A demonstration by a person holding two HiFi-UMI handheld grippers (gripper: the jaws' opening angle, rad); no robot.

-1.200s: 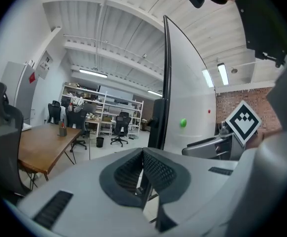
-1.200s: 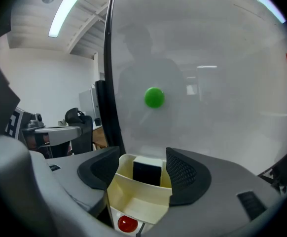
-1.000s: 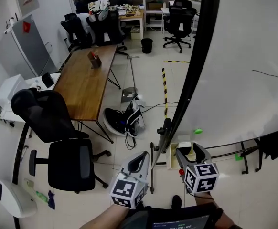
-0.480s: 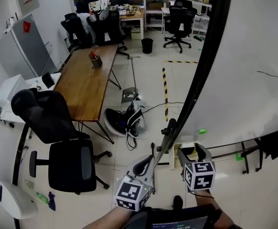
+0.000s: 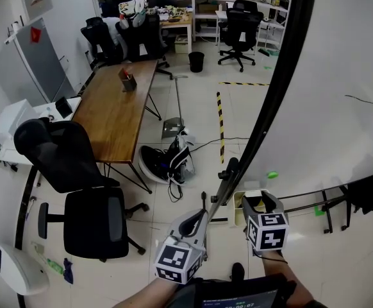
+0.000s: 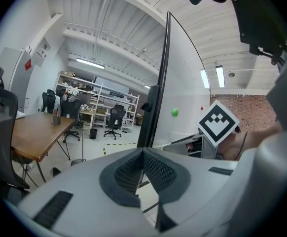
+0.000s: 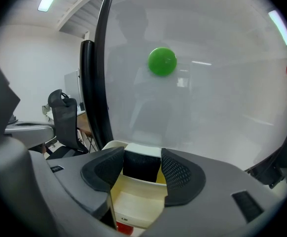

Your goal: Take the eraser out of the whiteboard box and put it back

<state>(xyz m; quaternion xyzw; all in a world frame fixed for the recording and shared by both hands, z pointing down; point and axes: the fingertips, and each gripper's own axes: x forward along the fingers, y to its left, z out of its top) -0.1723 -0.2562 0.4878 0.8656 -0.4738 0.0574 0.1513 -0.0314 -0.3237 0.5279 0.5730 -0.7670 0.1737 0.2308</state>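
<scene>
A cream whiteboard box hangs at the foot of the whiteboard; the black eraser with a white top stands inside it. My right gripper reaches into the box from above. Its jaws are closing, one on each side of the eraser, with the pads close to its sides. In the head view the right gripper covers the box. My left gripper hangs to its left beside the board's black frame, shut and empty, and its pads meet in the left gripper view.
A green magnet sticks to the board above the box. Something red shows just under the box. The board's black frame runs up between the grippers. An office chair, a wooden table and a bag stand on the floor to the left.
The right gripper has moved forward over the box, so the eraser now lies between its jaws. The left gripper has shifted slightly to the right.
</scene>
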